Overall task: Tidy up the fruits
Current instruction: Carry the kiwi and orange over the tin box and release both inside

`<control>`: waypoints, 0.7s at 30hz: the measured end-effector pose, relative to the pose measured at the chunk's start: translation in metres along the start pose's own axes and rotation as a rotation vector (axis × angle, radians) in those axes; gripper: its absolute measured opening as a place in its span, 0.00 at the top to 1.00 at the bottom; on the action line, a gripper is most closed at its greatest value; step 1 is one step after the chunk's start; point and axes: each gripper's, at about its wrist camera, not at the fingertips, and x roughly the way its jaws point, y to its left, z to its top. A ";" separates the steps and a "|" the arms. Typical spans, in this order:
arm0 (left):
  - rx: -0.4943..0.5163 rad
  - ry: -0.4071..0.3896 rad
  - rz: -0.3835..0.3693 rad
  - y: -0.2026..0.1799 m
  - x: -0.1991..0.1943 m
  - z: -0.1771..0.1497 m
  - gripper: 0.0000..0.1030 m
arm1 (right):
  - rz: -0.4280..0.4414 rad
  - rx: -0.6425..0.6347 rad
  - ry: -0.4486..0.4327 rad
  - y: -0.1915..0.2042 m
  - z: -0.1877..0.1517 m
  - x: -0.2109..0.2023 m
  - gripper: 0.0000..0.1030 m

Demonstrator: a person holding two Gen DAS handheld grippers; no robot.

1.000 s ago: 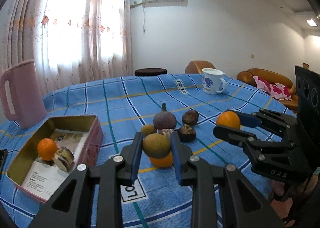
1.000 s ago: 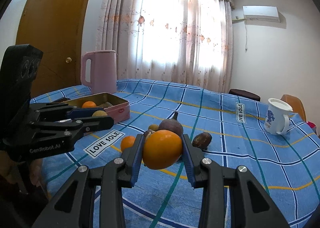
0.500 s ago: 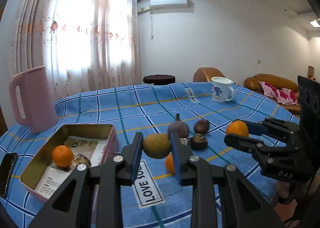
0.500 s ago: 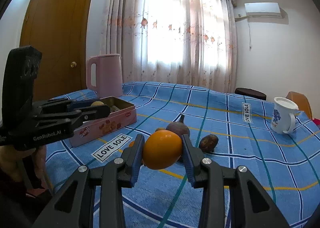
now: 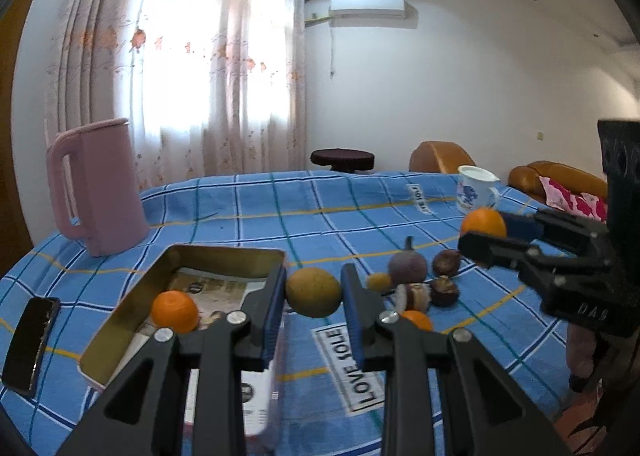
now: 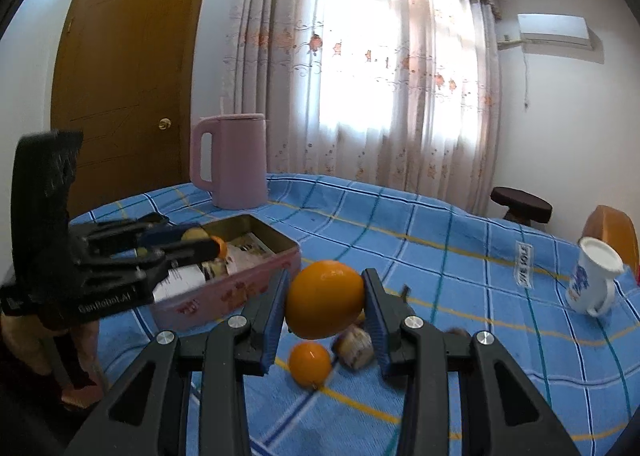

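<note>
Left gripper [image 5: 313, 292]: fingers clamped on a yellow-green fruit [image 5: 314, 291], held above the surface just right of the tin's near right corner.
Right gripper [image 6: 325, 300]: fingers clamped on a large orange [image 6: 325, 299], held clear of the surface, right of the tin and above the loose pile.
Tin [image 5: 120, 320]: open gold-lined box at the near left of the blue checked surface [image 5: 280, 216]; a small orange [image 5: 175, 311] and some paper already lie inside.
Loose fruits: a purple fruit [image 5: 407, 267], two dark brown ones and another small orange [image 5: 416, 320] sit on the surface right of the tin.
Step in hand: likely carrying both fruits to the tin.
Risk, collision: both grippers head for one narrow opening; arriving together could knock fingers and shake a fruit loose.
Risk, roll: round fruits let go from too high could bounce off the paper or over the low wall.
Risk, rim: a low approach could catch the tin's wall and shove it towards the phone [image 5: 30, 340] at the near left edge.
Risk, slip: smooth peel held at two points may twist out.
</note>
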 end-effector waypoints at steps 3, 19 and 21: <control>-0.020 0.000 0.015 0.014 0.000 0.001 0.72 | 0.019 -0.009 0.004 0.005 0.012 0.009 0.62; -0.158 0.080 0.139 0.109 0.010 -0.004 0.72 | 0.155 -0.073 0.113 0.073 0.049 0.095 0.62; -0.161 0.091 0.143 0.112 0.012 -0.007 0.72 | 0.176 -0.085 0.153 0.087 0.041 0.107 0.62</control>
